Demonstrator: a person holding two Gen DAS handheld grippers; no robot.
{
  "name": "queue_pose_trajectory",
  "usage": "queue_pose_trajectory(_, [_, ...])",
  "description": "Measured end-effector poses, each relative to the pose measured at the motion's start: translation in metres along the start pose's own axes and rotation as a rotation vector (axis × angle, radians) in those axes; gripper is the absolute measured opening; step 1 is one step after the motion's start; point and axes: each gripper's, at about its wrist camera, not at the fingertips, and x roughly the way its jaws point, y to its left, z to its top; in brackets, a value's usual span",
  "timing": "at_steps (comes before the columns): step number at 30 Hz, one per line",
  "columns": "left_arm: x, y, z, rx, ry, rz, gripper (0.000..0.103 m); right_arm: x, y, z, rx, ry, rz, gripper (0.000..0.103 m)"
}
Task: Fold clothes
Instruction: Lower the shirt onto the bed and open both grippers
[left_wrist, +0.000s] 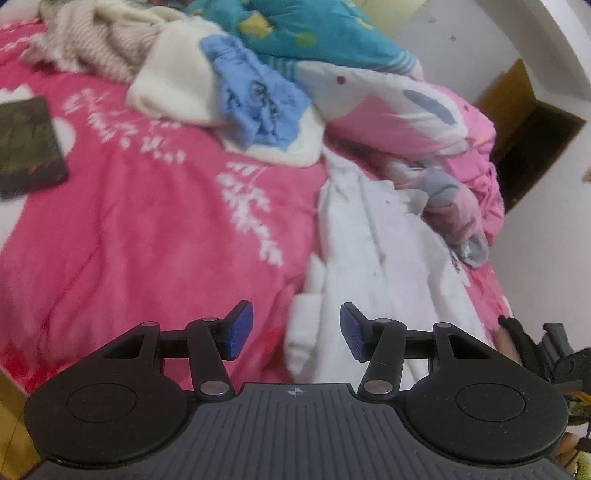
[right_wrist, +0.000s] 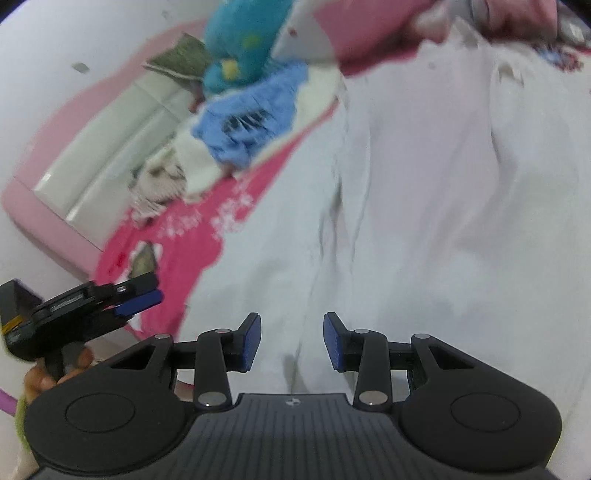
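Observation:
A white garment (left_wrist: 388, 258) lies rumpled on the pink bedspread (left_wrist: 129, 221), running away toward the pile of clothes. My left gripper (left_wrist: 295, 330) hovers open over its near left edge, and a fold of white cloth shows below the gap without the blue pads touching it. In the right wrist view the white garment (right_wrist: 424, 203) fills most of the picture. My right gripper (right_wrist: 292, 341) hangs open above it with nothing pinched. The left gripper (right_wrist: 140, 295) shows side-on at the left, held by a hand.
A pile lies at the far side: a blue garment (left_wrist: 258, 107), a cream one (left_wrist: 173, 85), a beige knit (left_wrist: 92, 44), a teal piece (left_wrist: 314, 33) and pink patterned bedding (left_wrist: 406, 107). A dark flat rectangle (left_wrist: 26, 144) rests on the left. A padded headboard (right_wrist: 110, 129) stands behind.

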Motion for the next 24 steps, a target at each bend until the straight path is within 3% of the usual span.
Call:
queue_pose_trajectory(6, [0.001,0.009,-0.026,-0.001,-0.01,0.004,0.052,0.027,-0.011,-0.008,0.09,0.049,0.035,0.039])
queue_pose_trajectory(8, [0.003,0.009,-0.031,-0.003,-0.015,0.002,0.052,0.029,-0.011,-0.009,0.103,0.045,0.051,0.02])
queue_pose_trajectory(9, [0.004,0.009,-0.032,0.001,-0.016,0.005,0.052,0.03,-0.012,-0.01,0.112,0.049,0.06,0.016])
queue_pose_trajectory(15, [0.01,0.012,-0.037,-0.001,-0.018,0.011,0.052,0.031,-0.013,-0.013,0.14,0.041,0.112,0.0])
queue_pose_trajectory(20, [0.008,0.014,-0.034,0.007,-0.039,0.023,0.052,-0.012,-0.026,0.0,0.209,-0.11,0.206,0.0])
queue_pose_trajectory(24, [0.011,0.014,-0.031,0.046,-0.046,0.036,0.052,-0.049,-0.049,0.002,0.245,-0.206,0.155,0.0])
